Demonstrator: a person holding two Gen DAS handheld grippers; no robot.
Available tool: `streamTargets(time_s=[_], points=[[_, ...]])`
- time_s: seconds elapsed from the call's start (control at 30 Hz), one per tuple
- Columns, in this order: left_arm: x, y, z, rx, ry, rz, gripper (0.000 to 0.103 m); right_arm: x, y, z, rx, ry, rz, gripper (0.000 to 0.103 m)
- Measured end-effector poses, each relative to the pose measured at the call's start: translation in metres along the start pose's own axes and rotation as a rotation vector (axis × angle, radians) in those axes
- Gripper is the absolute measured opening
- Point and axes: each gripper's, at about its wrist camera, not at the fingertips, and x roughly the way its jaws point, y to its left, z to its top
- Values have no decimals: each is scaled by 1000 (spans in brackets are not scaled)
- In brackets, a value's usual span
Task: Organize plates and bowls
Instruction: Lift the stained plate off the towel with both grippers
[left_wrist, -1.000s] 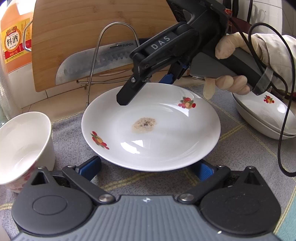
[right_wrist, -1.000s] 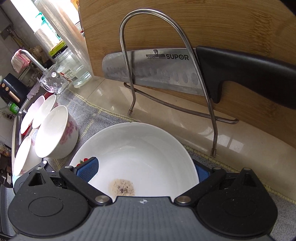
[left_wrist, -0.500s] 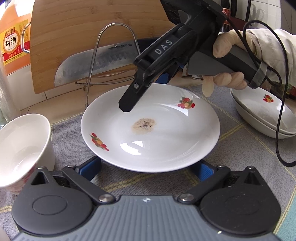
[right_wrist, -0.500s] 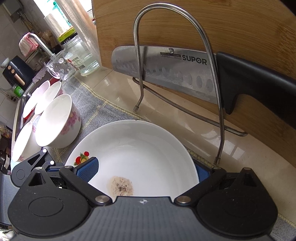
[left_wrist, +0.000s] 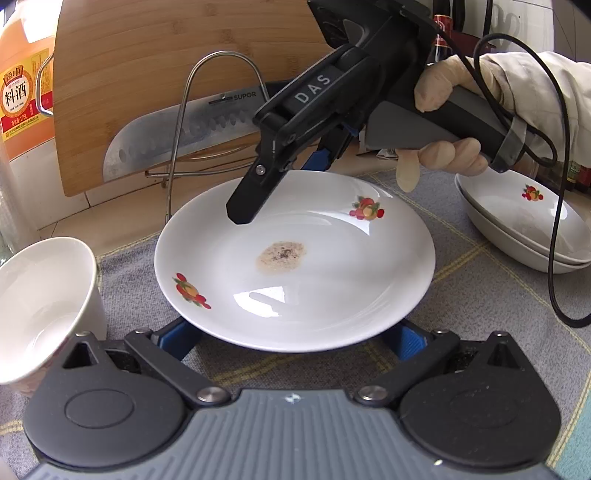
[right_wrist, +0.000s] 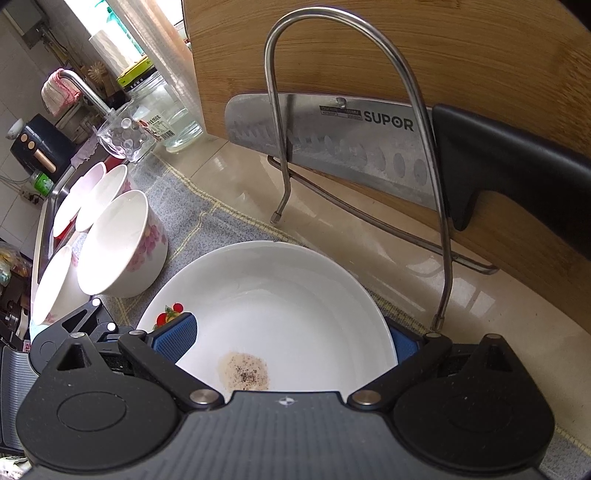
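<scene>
Plate pickup in progress, right tongs straddling the far rim.
Near: left tongs (left_wrist: 291, 338) spread wide, gripping nothing, pads low at the near rim of the plate (left_wrist: 332, 288). Plate sits on the grey mat (left_wrist: 480, 295) on the worktop, crumb smear at centre, a bowl (left_wrist: 40, 299) just left. Far side: right tongs (right_wrist: 284, 332) released, one finger over the rim, the other outside it. Stacked plates (left_wrist: 524, 236) beyond, right. My read: next, clench on the rim, lift level, carry to that stack.
</scene>
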Motion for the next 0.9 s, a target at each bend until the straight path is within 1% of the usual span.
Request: streamTargets(time_s=[0.37, 0.57, 0.9], points=[[1, 1, -1, -1, -1, -5, 103, -2, -4, 0, 13, -7, 16, 103], [1, 1, -1, 1, 0, -5, 103, -1, 0, 0, 5, -3, -1, 103], [-3, 0, -1, 14, 17, -9, 103, -1, 6, -5, 18, 9, 10, 103]])
